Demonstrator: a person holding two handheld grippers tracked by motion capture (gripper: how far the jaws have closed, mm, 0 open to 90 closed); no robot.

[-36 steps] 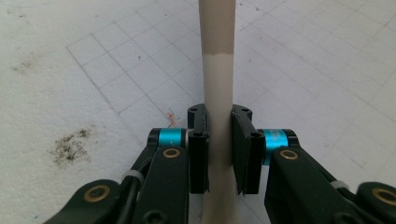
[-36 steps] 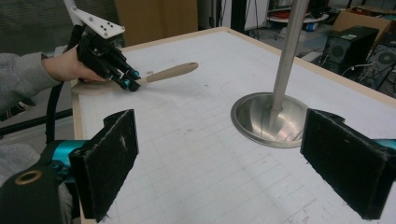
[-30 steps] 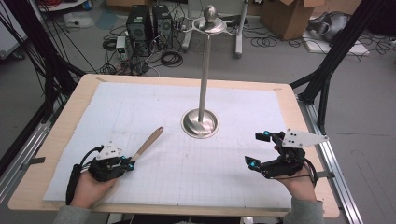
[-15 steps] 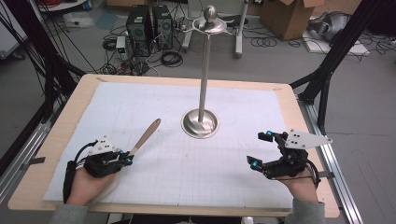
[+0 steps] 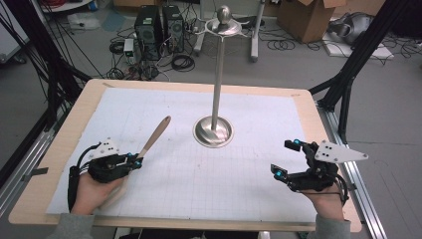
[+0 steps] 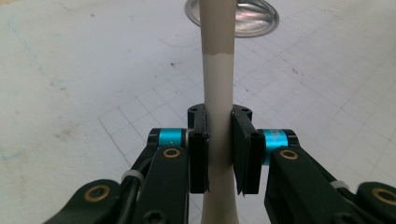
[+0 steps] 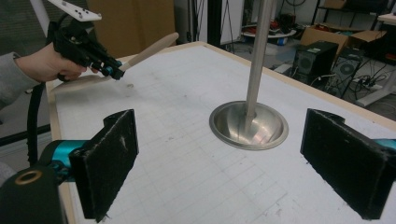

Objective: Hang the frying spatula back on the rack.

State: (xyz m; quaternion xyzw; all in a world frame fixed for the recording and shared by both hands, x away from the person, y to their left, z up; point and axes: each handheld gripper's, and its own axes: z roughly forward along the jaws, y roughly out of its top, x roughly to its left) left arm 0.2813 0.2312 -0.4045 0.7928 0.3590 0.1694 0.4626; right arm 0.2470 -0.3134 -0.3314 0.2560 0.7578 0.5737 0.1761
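The left gripper [image 5: 133, 160] had drawn back toward the person, fingers [image 6: 201, 144] clamped on the wooden spoon [image 5: 154, 135], its handle pointing ahead toward the metal stand [image 5: 214, 130]. The right gripper [image 5: 287, 158] stayed put, fingers wide.

wooden spoon [image 5: 153, 139] bowl hidden beneath the person's left hand [image 5: 94, 189].

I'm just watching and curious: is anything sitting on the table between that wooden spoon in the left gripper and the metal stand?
Nothing visible. The left gripper is shut on the wooden spoon, whose handle points toward the metal stand; between them lies only bare white mat. The open right gripper is off to the other side.
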